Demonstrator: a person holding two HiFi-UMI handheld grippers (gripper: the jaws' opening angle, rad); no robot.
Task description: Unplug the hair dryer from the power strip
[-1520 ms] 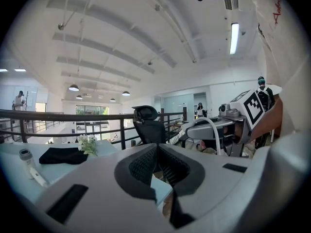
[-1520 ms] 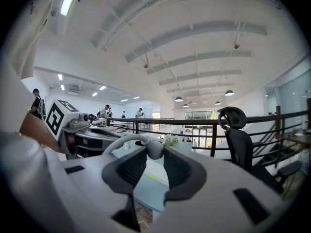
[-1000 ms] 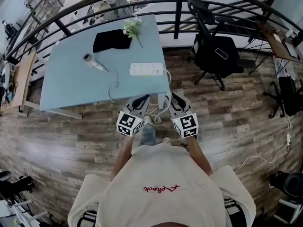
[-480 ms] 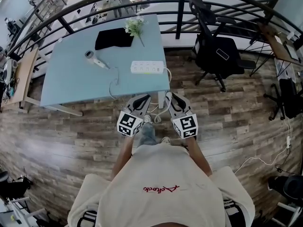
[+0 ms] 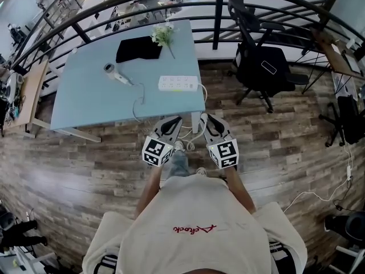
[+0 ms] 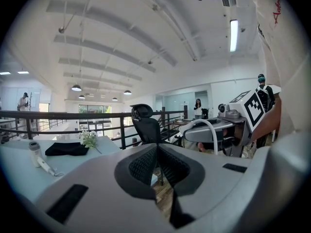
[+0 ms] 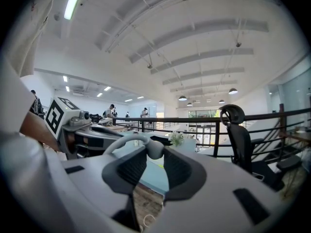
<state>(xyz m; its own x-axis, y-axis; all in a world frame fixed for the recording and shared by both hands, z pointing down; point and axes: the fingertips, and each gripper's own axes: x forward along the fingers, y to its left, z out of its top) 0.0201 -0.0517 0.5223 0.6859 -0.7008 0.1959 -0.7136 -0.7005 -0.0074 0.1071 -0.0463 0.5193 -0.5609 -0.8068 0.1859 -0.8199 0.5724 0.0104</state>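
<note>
Left gripper (image 5: 173, 120) is closed empty, right gripper (image 5: 206, 119) parted, both short of the strip (image 5: 178, 83), whose light, stiff plug likely wants pinching by its body, not the cord (image 5: 141, 96).

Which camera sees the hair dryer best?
The head view. From above, the whole hair dryer shows, lying on the blue table with nothing in front of it. The left gripper view shows it small and side-on, near the left edge. I cannot find it in the right gripper view.
</note>
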